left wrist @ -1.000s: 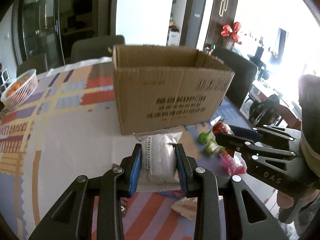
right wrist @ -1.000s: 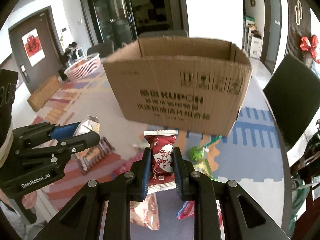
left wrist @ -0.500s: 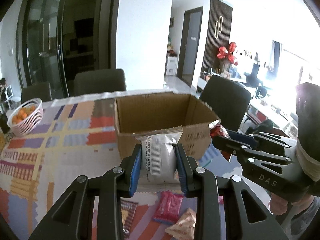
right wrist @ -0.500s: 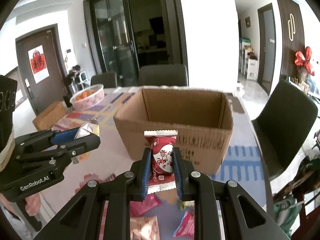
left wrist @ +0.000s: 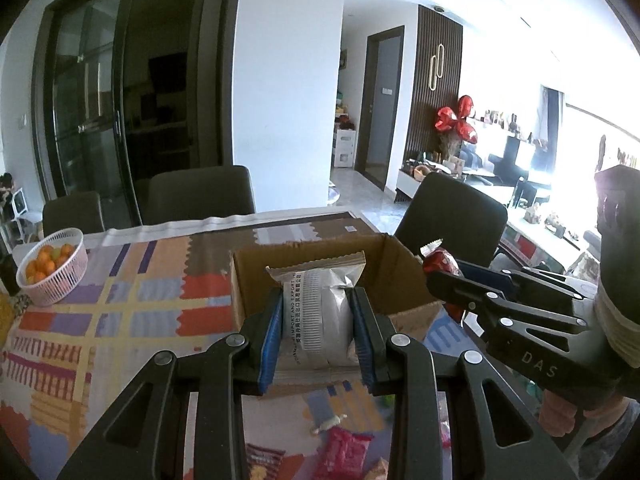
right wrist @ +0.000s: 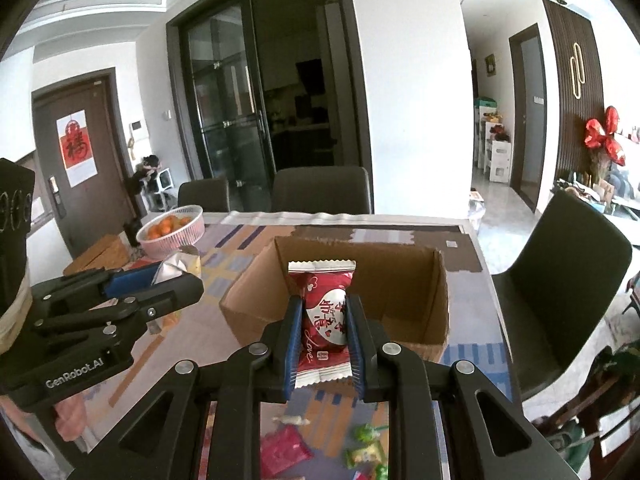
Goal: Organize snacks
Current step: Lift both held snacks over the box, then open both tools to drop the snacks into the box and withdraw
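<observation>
Two grippers hang side by side before the open cardboard box [left wrist: 404, 264]: the left gripper [left wrist: 318, 330] pinches a white snack packet [left wrist: 320, 312] upright, the right gripper [right wrist: 323, 334] clamps a red snack packet [right wrist: 324, 320].

There were two grippers, left gripper [left wrist: 318, 334] and right gripper [right wrist: 323, 338], one cardboard box [right wrist: 438, 304], one fruit basket [right wrist: 172, 236], three chairs [right wrist: 320, 194] and two held snack packets [left wrist: 316, 308].

Place: a home's dining room
Signs: dark dining chairs [right wrist: 322, 189] around a cloth-covered counter [left wrist: 120, 300], fruit basket [right wrist: 172, 231], glass doors [right wrist: 228, 120], red door poster [right wrist: 75, 152]
</observation>
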The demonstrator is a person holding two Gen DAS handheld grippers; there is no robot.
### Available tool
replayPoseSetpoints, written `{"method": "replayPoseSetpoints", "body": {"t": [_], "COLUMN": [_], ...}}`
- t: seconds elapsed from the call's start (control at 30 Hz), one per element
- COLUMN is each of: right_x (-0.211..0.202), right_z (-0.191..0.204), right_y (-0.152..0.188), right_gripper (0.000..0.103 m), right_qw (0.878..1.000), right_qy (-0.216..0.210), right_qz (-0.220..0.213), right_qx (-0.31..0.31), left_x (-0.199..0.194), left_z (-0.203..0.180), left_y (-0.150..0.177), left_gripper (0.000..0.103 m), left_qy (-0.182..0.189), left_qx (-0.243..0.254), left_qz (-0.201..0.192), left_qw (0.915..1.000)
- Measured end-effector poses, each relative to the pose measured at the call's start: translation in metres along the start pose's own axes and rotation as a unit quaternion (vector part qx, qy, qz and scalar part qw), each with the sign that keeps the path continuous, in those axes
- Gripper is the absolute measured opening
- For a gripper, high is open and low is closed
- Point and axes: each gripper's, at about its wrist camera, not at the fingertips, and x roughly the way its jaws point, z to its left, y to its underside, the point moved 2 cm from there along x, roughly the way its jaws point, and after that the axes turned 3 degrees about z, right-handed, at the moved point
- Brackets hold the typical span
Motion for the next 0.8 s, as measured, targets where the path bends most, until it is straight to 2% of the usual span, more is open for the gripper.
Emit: {"method": "replayPoseSetpoints", "body": {"t": [0.47,0.73,0.8], "right_x": [0.04,0.063,0.069], "right_z": [-0.021,-0.03,-0.033], "right_y": [-0.034,-0.03,-0.03], "right_gripper": [0.022,0.022,0.022], "right_qw": [1.0,0.999,0.999], "right_qy": [0.015,0.02,0.021], "right_qz": [0.017,0.037,0.042], "right_qx": [0.002,0.008,0.008], "left_x": [0.04,0.074,0.08], "left_z": [0.005,0.008,0.006], "left_y": [-0.029,-0.032,-0.032], "left_gripper": [0.033,0.033,0.034], "left_qy": [-0.005,-0.005,-0.015], "left_qx": [0.003,0.003,0.012], "left_qz": [0.02,0.044,0.041], "left_qw": [0.9998,0.999,0.999]}}
